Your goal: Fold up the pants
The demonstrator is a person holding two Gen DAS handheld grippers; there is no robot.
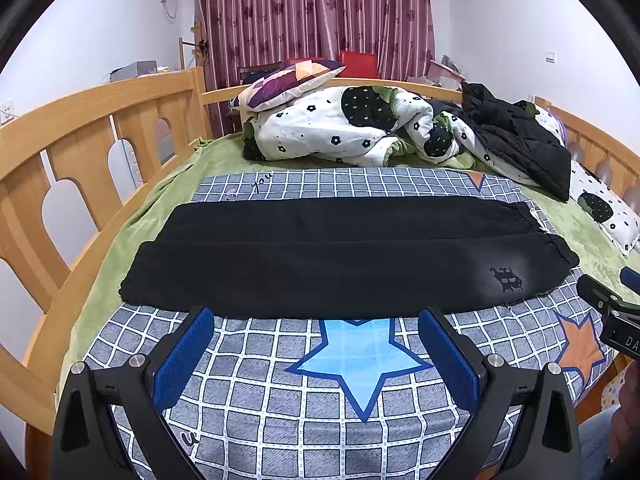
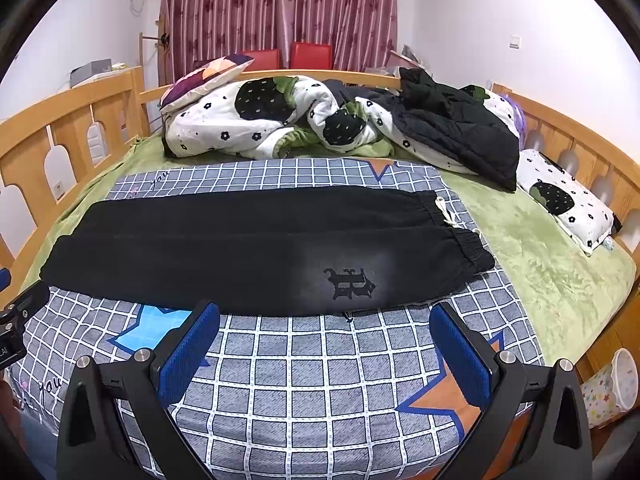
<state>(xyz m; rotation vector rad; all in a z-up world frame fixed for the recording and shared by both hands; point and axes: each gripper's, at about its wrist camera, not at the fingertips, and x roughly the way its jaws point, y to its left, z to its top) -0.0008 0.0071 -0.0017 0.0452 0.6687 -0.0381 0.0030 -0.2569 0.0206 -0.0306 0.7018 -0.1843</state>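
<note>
Jaws spread wide on both grippers, nothing between them; left gripper (image 1: 316, 322) and right gripper (image 2: 326, 316) hover over the checked blanket (image 2: 320, 380), just short of the near edge of the black pants (image 2: 240, 256); pants lie flat across blanket, folded lengthwise, waistband at right, logo (image 2: 352, 282) facing up; crumpled quilt (image 1: 340, 128) beyond.

The right gripper (image 1: 612, 312) is cut off by the edge in the left wrist view, so its fingers cannot be seen. Part of the star blanket (image 2: 320, 380) is hidden under the black pants (image 2: 200, 256). The small letters on the blanket are too tiny to be read.
</note>
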